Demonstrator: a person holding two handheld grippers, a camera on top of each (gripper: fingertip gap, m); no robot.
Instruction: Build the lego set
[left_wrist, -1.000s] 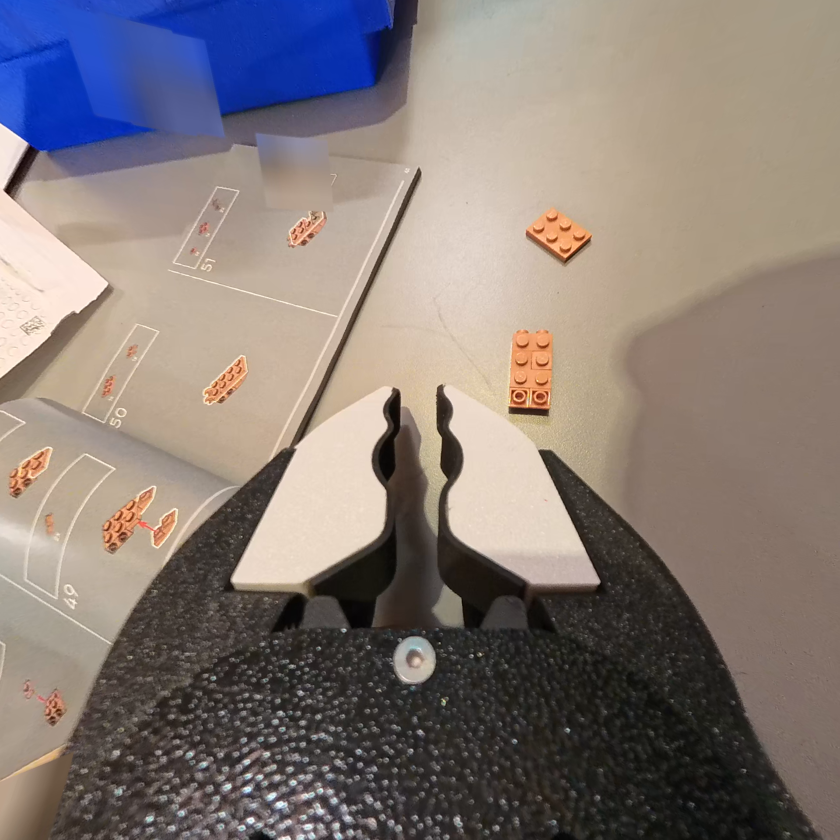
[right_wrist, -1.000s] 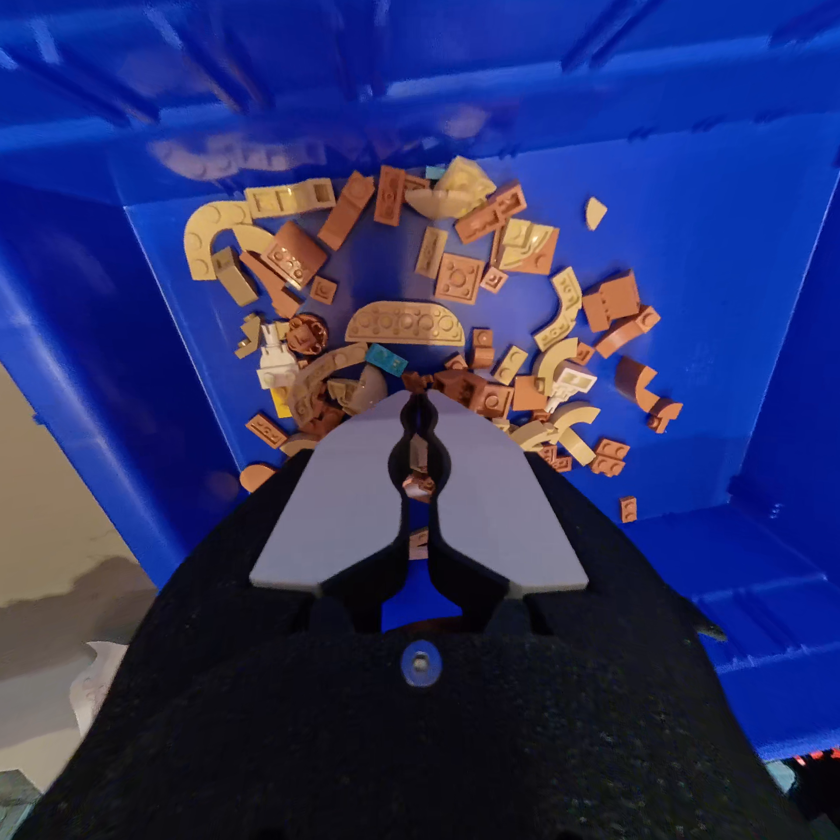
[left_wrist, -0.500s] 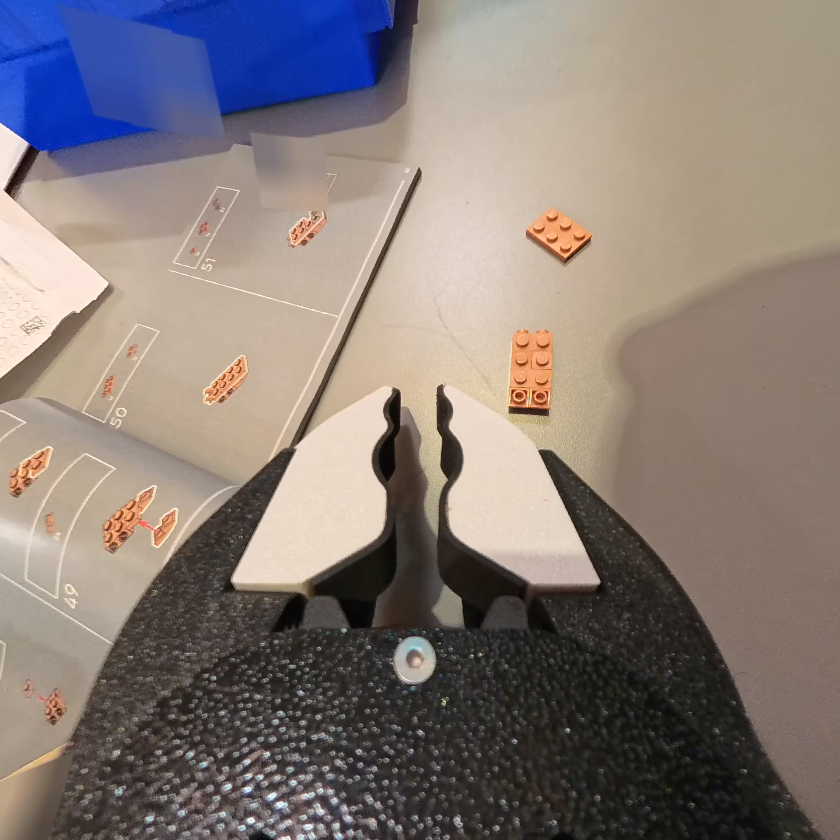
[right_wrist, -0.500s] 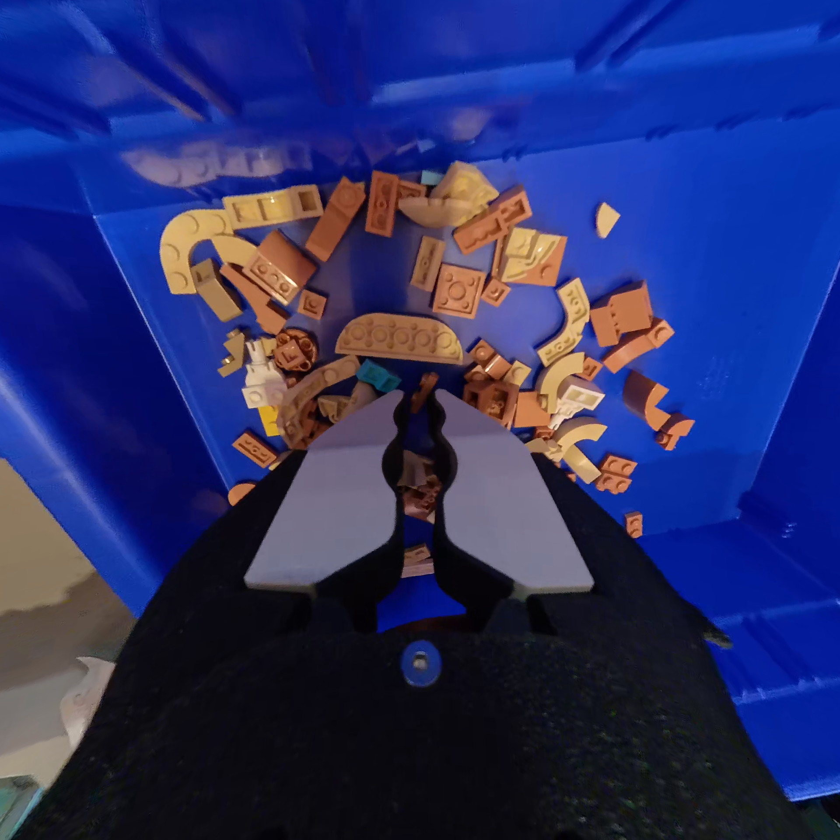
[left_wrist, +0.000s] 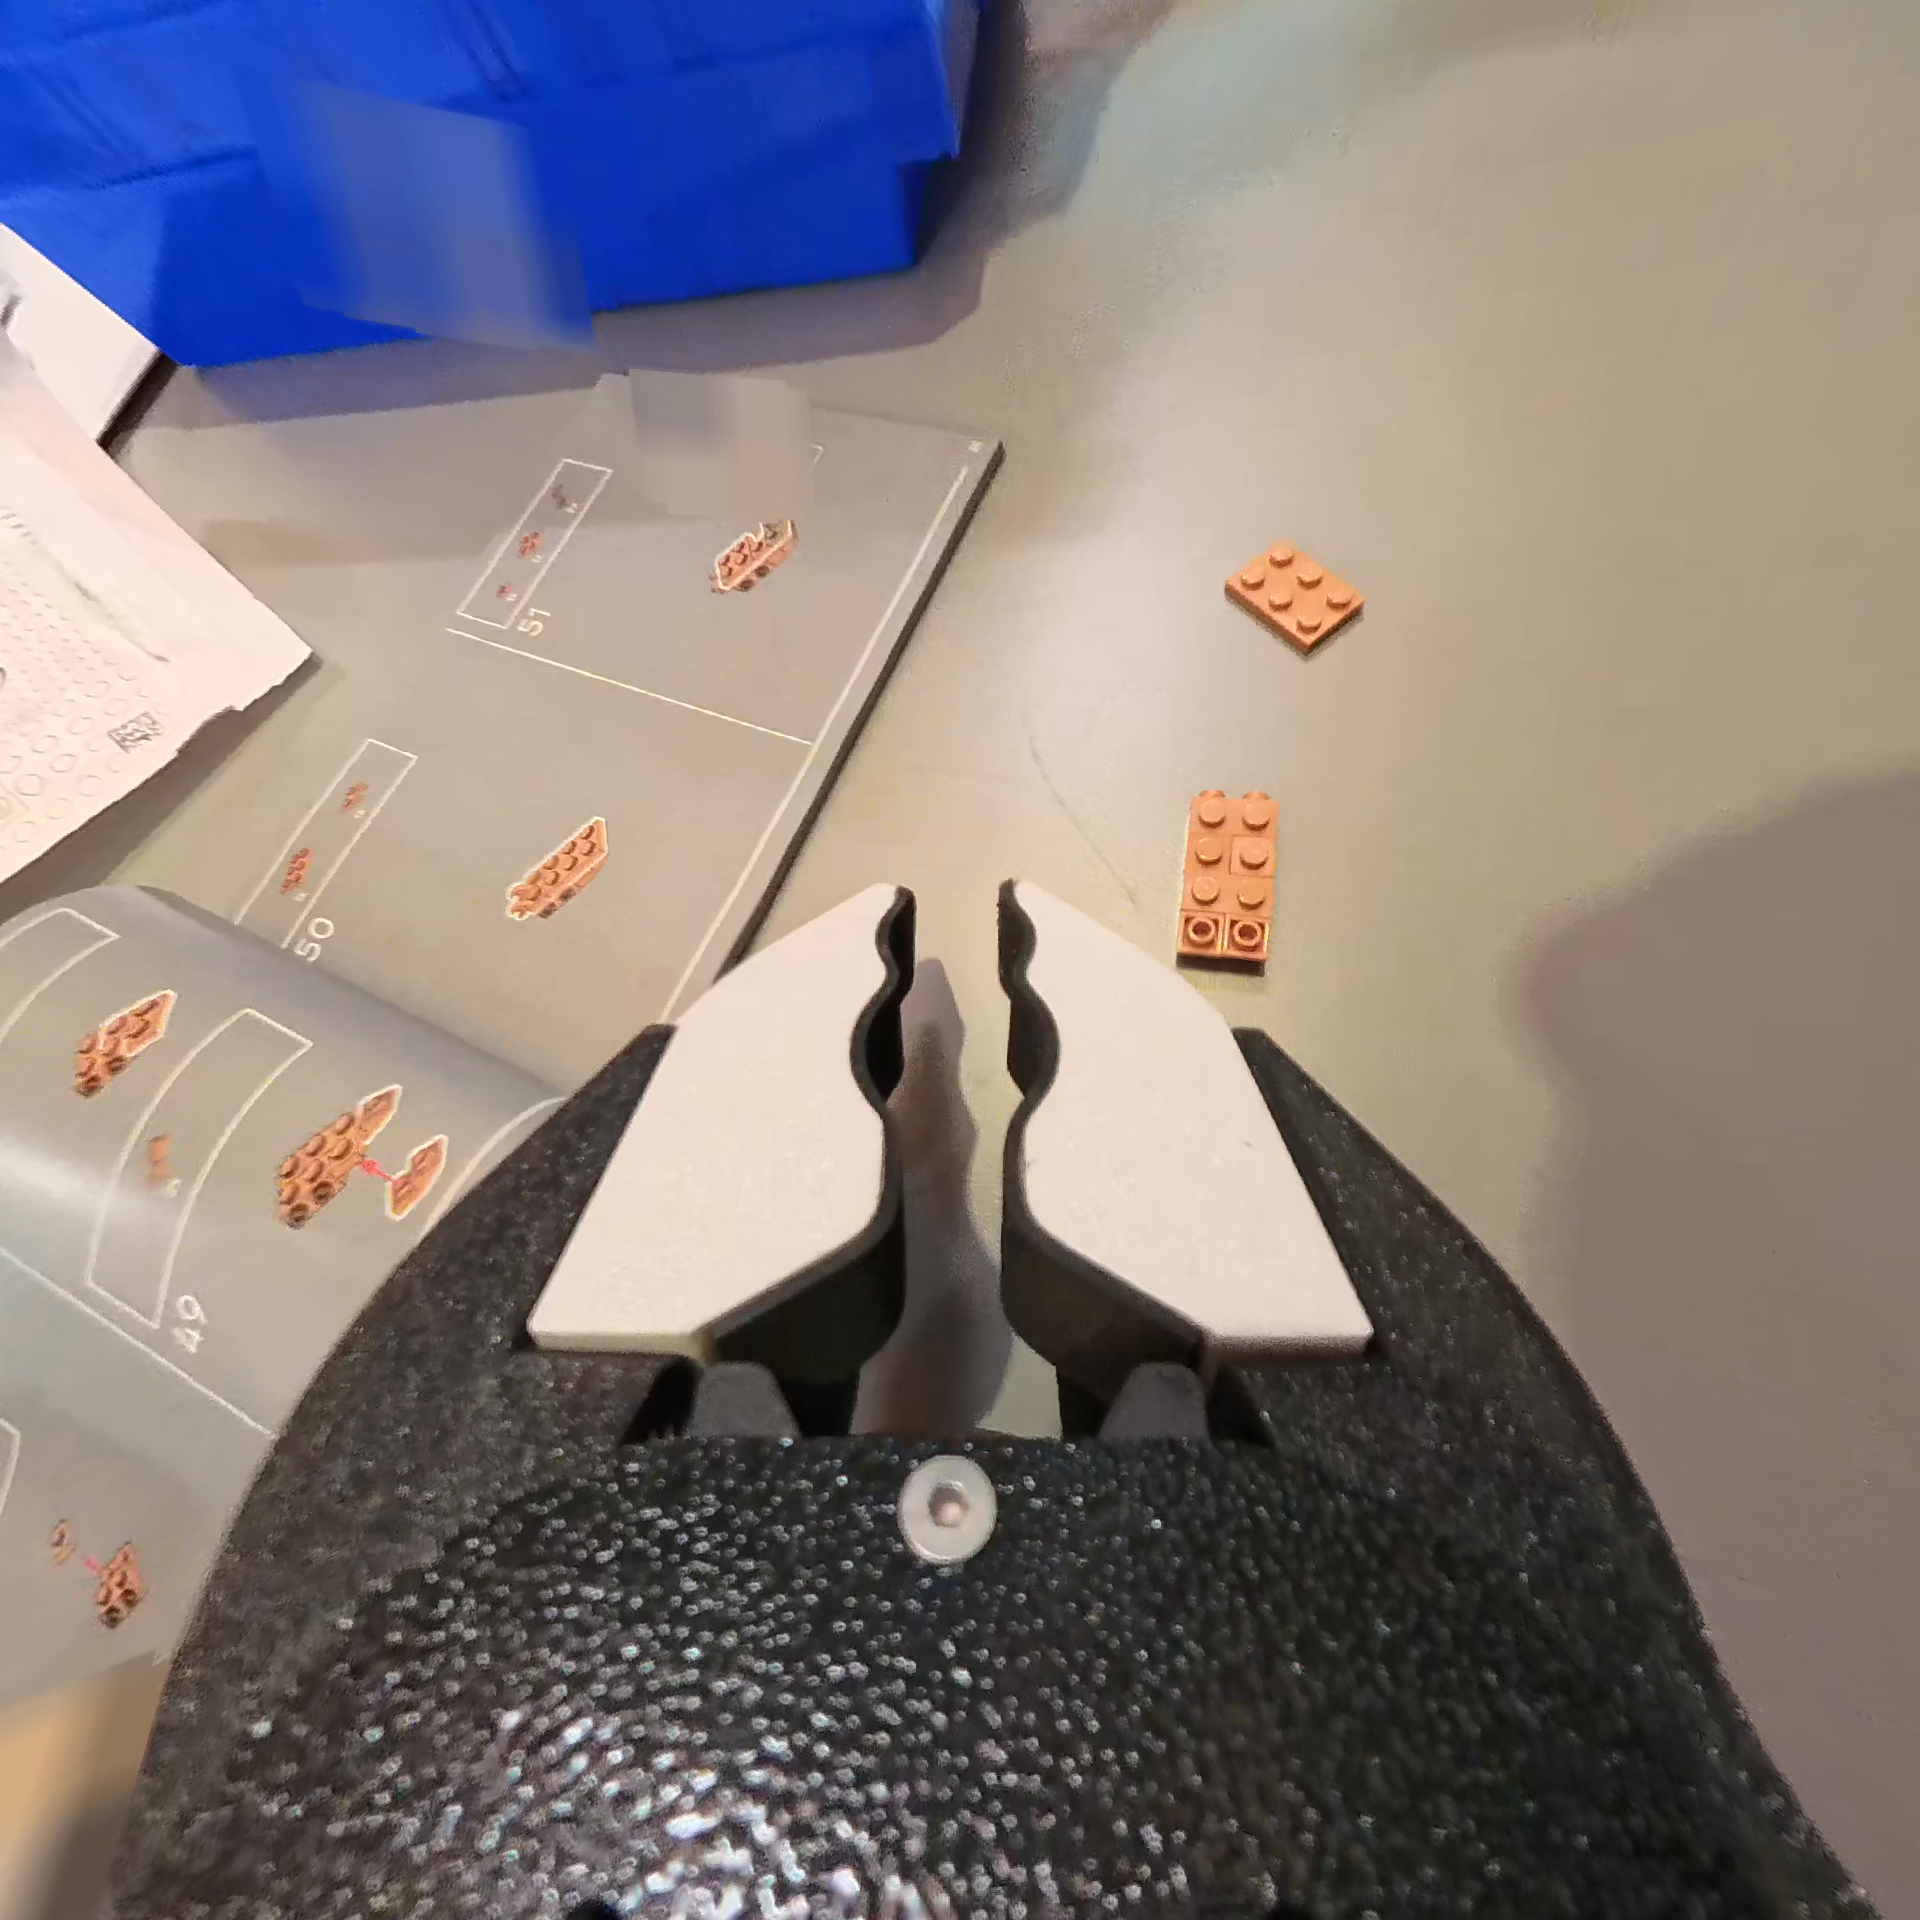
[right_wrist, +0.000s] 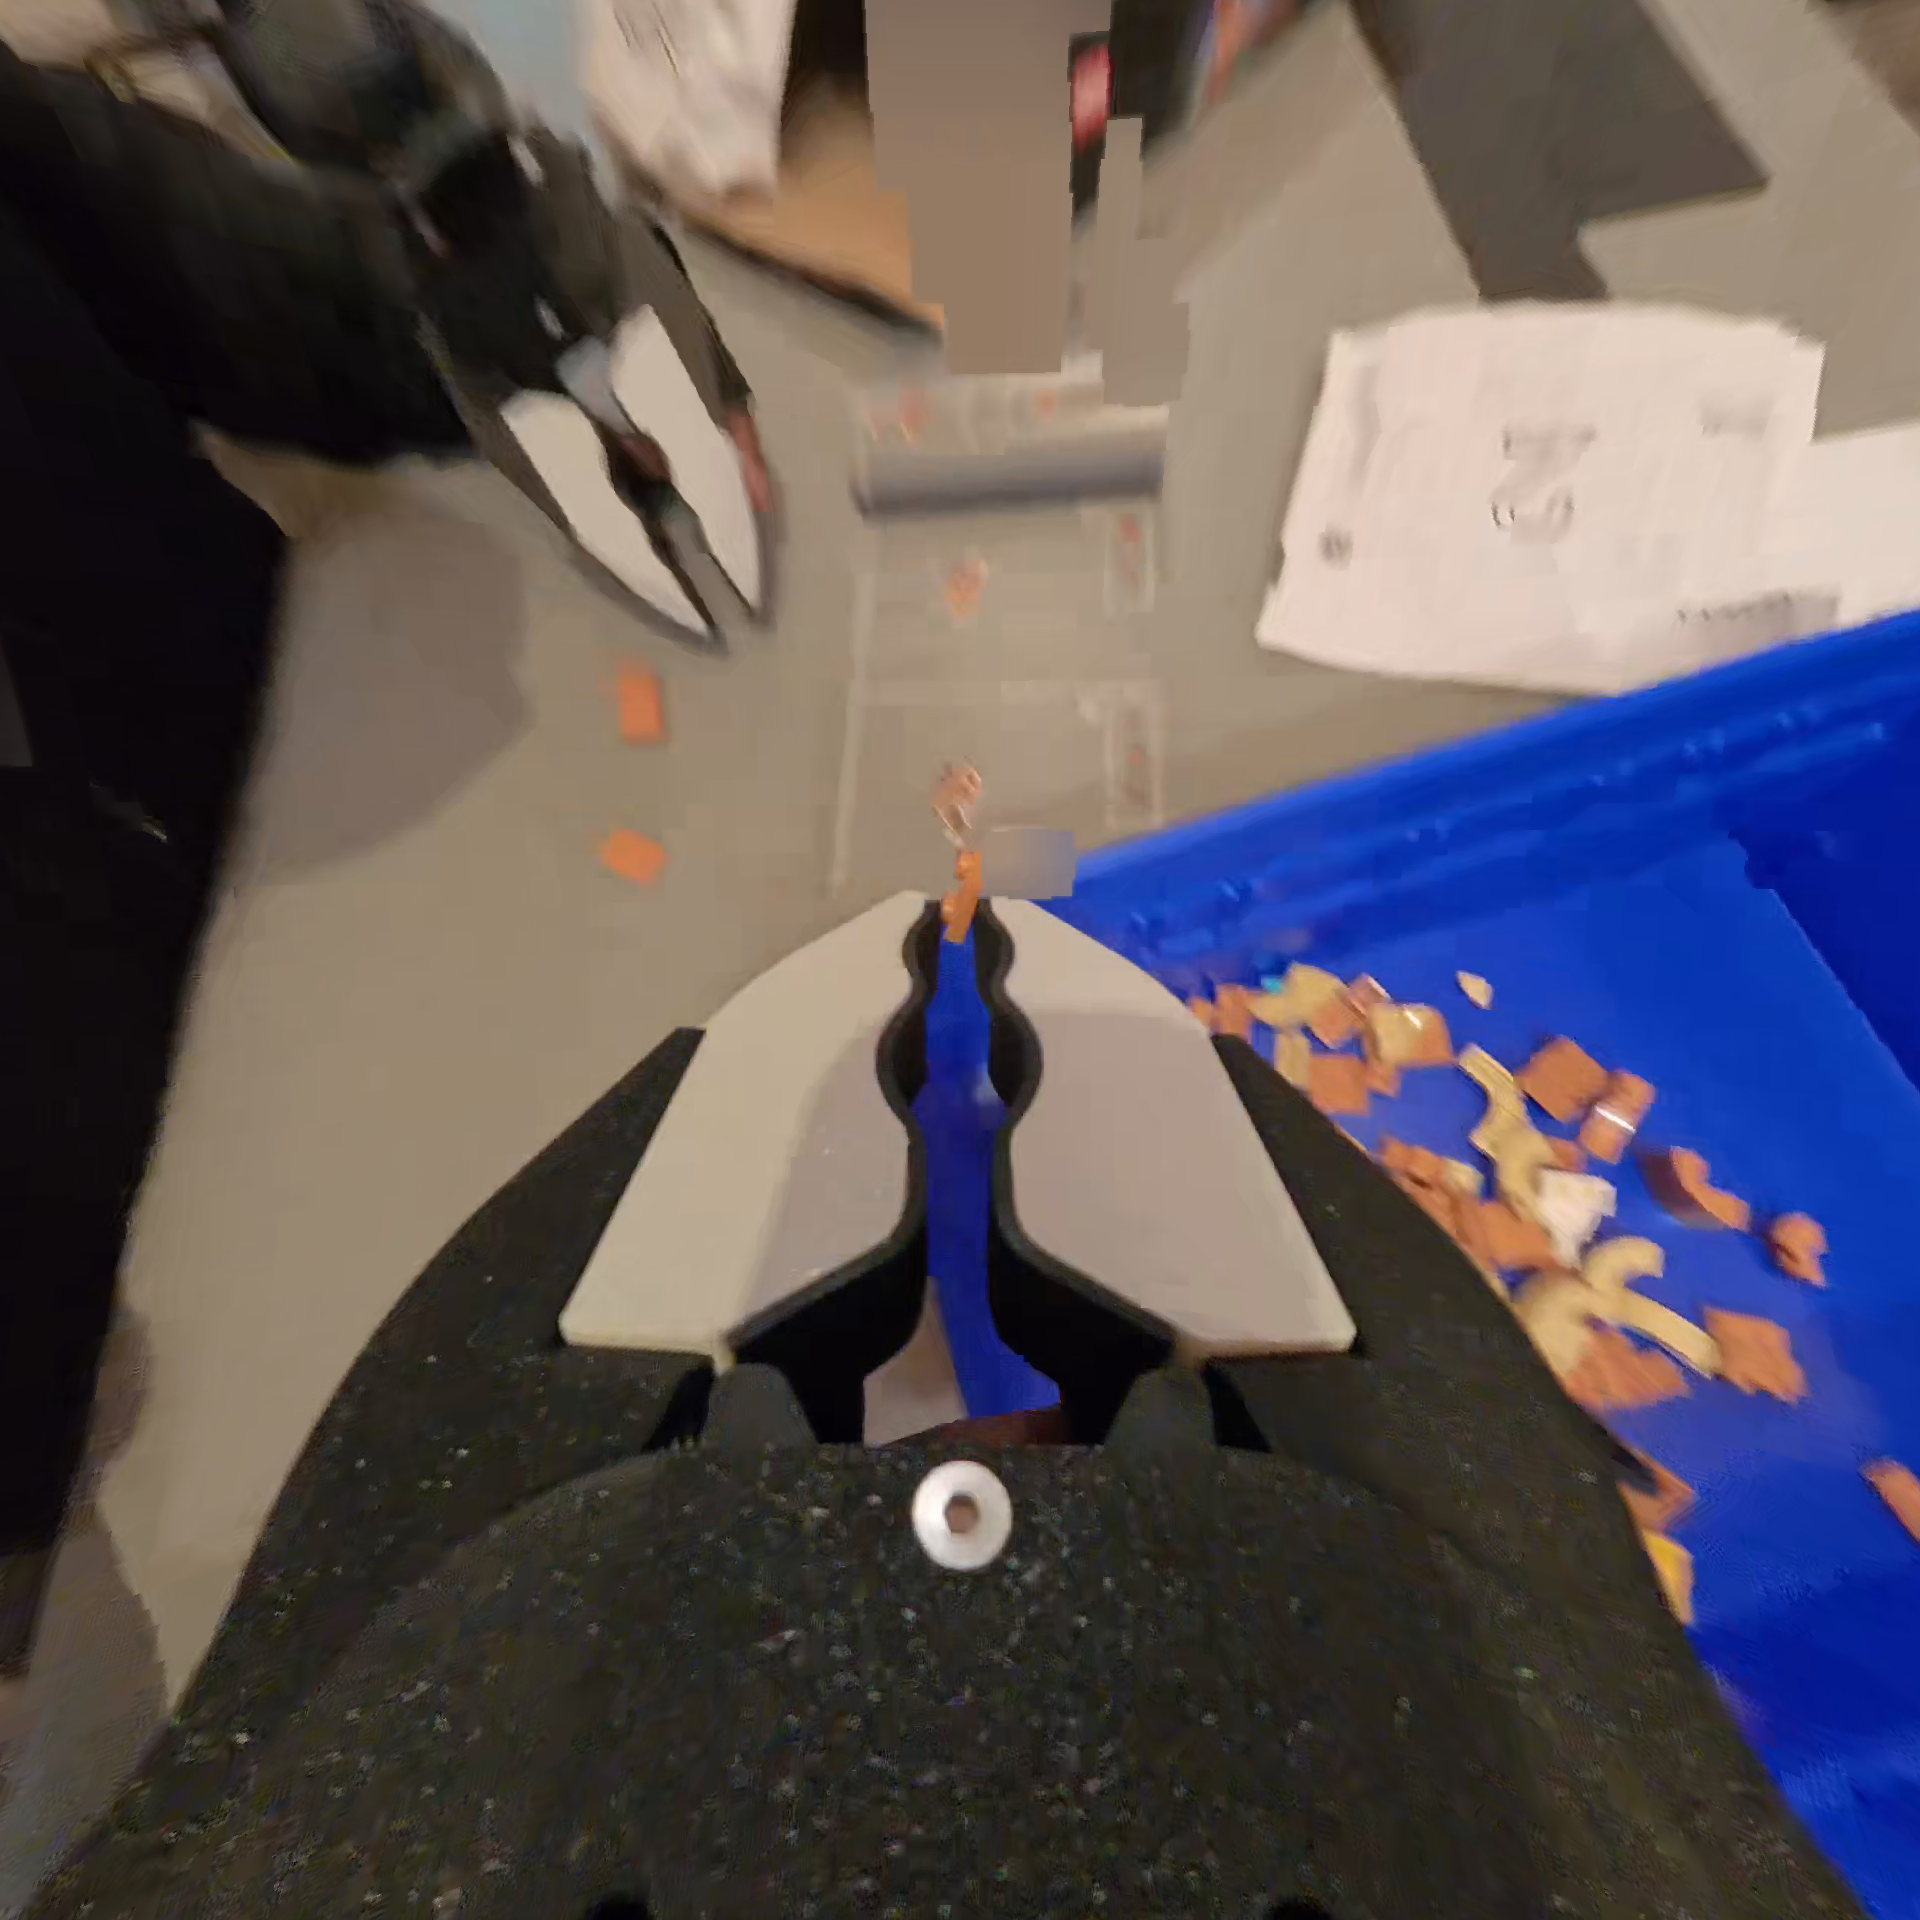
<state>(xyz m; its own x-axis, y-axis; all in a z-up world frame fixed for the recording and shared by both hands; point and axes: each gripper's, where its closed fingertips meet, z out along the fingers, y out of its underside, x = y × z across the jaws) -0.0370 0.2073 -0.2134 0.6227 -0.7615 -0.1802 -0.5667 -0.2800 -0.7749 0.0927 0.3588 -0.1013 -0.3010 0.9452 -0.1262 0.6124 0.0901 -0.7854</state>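
Note:
My right gripper (right_wrist: 961, 909) is shut on a small thin orange brick piece (right_wrist: 964, 902) that sticks out beyond its tips. It hangs over the near rim of the blue bin (right_wrist: 1558, 821), which holds several tan and orange pieces (right_wrist: 1507, 1174). This view is blurred by motion. My left gripper (left_wrist: 956, 899) is open and empty above the grey table. An orange plate assembly (left_wrist: 1229, 878) lies just right of its tips, and a smaller orange plate (left_wrist: 1294, 597) lies farther off. The left gripper (right_wrist: 732, 621) also shows in the right wrist view, with both plates (right_wrist: 639, 701) below it.
An open instruction booklet (left_wrist: 623, 727) lies left of my left gripper, with a white paper sheet (left_wrist: 104, 665) beyond it. The blue bin (left_wrist: 520, 156) stands at the back left. More white paper (right_wrist: 1538, 499) and cardboard (right_wrist: 831, 239) lie behind the bin. Spacing between my two grippers at the tips: around 25 cm. My left gripper is the nearer one to the smaller orange plate (left_wrist: 1294, 597): about 9 cm, against 20 cm. It turns up in the right wrist view (right_wrist: 630, 850) as well.
My right gripper opened in the bin's pile, closed on the small orange piece, lifted it out and swung left toward the table. My left gripper has not moved.

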